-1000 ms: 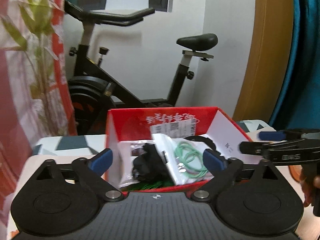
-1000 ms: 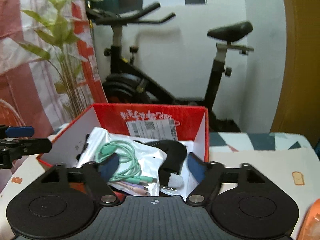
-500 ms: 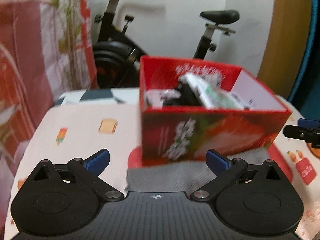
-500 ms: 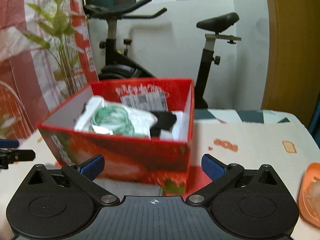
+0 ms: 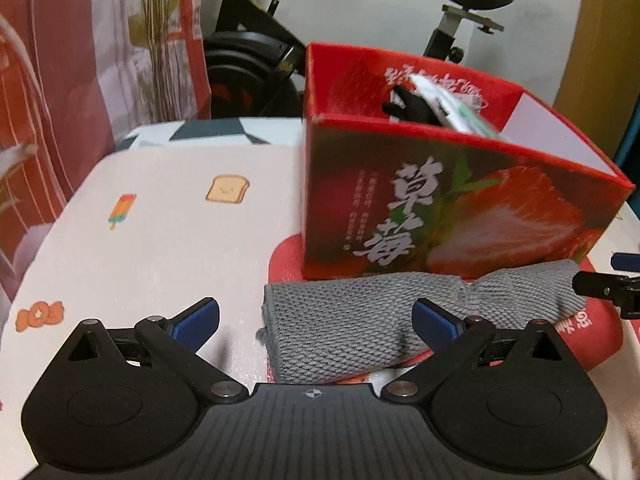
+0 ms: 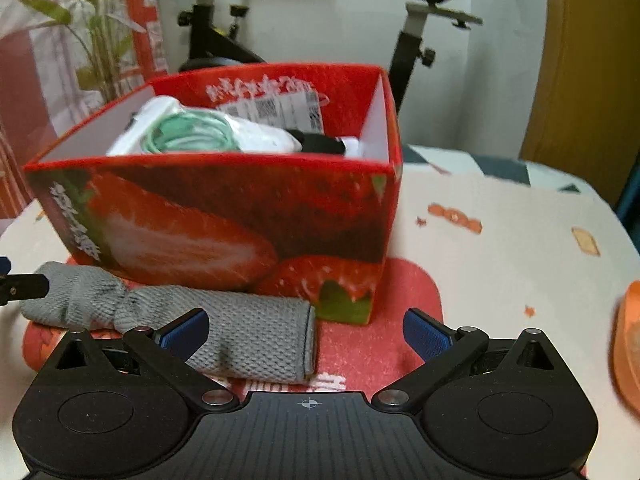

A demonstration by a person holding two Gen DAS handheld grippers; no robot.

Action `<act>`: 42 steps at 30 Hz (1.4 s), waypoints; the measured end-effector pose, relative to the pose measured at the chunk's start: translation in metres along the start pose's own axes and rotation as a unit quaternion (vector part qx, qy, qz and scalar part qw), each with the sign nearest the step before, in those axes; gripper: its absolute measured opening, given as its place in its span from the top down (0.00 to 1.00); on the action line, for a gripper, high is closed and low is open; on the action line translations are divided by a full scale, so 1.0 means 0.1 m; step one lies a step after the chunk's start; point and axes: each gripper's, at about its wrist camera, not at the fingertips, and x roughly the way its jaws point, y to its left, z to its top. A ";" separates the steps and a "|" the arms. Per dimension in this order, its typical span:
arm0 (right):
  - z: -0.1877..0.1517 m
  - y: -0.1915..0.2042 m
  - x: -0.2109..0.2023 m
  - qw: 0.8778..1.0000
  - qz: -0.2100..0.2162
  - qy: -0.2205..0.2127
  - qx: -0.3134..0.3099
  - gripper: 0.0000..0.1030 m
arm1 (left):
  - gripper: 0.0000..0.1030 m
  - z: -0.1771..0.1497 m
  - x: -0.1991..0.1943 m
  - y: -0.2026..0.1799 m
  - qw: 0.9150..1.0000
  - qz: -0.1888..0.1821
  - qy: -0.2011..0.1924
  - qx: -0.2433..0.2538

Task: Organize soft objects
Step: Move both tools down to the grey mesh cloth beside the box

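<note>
A grey knitted cloth [image 5: 384, 320] [image 6: 224, 324], rolled and pinched in the middle, lies on a red mat [image 6: 372, 348] in front of a red strawberry box [image 5: 460, 208] [image 6: 224, 216]. The box holds a white bag with a green cable [image 6: 192, 136] and a black item [image 6: 320, 144]. My left gripper [image 5: 316, 320] stands open just before the cloth's left end, nothing pressed between its blue pads. My right gripper [image 6: 306, 328] is wide open over the cloth's right end. Each gripper's tip shows at the edge of the other's view.
The table [image 5: 152, 240] wears a pale cloth with small food prints. An orange object [image 6: 628, 344] sits at the right edge. Behind the table stand an exercise bike [image 5: 256, 60], a plant [image 6: 96, 28] and a red-and-white curtain [image 5: 48, 80].
Both grippers have come down from above the box to table level in front of it. The right gripper's jaws have widened. The grey cloth has come into view.
</note>
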 end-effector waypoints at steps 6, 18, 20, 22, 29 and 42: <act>-0.03 -0.04 0.19 0.999 0.017 0.021 0.019 0.00 | 0.00 -0.01 0.19 0.02 1.000 0.005 0.020 -0.007; -0.07 0.03 0.45 0.999 0.009 0.049 0.013 0.00 | 0.00 -0.07 0.37 0.00 0.999 0.011 0.039 -0.008; -0.07 0.07 0.46 0.999 0.001 0.050 0.006 0.00 | 0.00 -0.07 0.36 0.00 0.999 0.010 0.039 -0.011; -0.07 0.06 0.47 0.999 0.002 0.050 0.012 0.00 | 0.00 -0.07 0.36 0.01 0.999 0.008 0.041 -0.014; -0.11 0.12 0.47 0.999 -0.015 0.046 0.021 0.00 | 0.00 -0.11 0.36 0.00 0.999 0.014 0.032 -0.011; -0.04 0.15 0.50 0.997 -0.029 0.074 0.026 0.00 | 0.00 -0.11 0.35 -0.05 0.999 0.027 0.030 -0.019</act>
